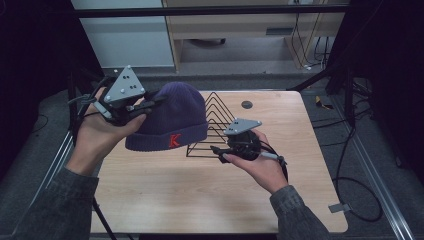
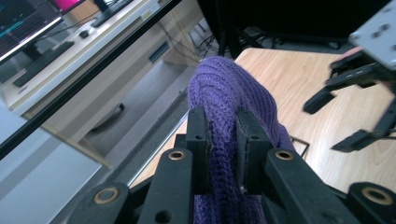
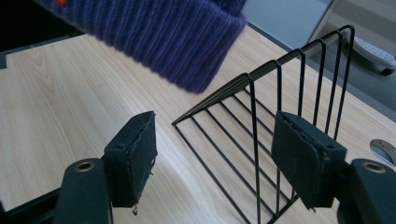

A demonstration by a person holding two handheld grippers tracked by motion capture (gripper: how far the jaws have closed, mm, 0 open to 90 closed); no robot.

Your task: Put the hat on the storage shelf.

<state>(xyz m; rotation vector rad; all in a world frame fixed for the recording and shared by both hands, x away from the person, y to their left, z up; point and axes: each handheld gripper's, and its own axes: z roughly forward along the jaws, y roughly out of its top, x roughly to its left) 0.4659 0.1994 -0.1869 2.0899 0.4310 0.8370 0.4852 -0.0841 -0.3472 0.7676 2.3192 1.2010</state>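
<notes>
Holding, left gripper (image 2: 223, 140): one purple knit beanie (image 1: 172, 117), fingers (image 2: 198, 140) pinched tight on a fold of the knit near its crown. The hat hangs clear of the tabletop (image 1: 200, 185), raised over the far left part, ribbed cuff lowest and open downward, a red letter K on the cuff facing me. Judged reason for the crown grip: it lets the cuff hang free and open, ready to be lowered over something.

Item, wire rack (image 1: 212, 125): black, a row of triangular loops on a flat base, standing on the tabletop near the far edge, just beside the hat and partly behind it. The cuff hangs just above the rack's near corner in the right gripper view.

Item, right gripper (image 3: 215, 154): fingers (image 3: 133, 154) set wide, nothing between them, low over the tabletop at the rack's near end. Judged purpose: steadying the rack or taking the cuff; which, I cannot tell.

Item, small round grey disc (image 1: 246, 104): set flush in the tabletop by the far edge.
</notes>
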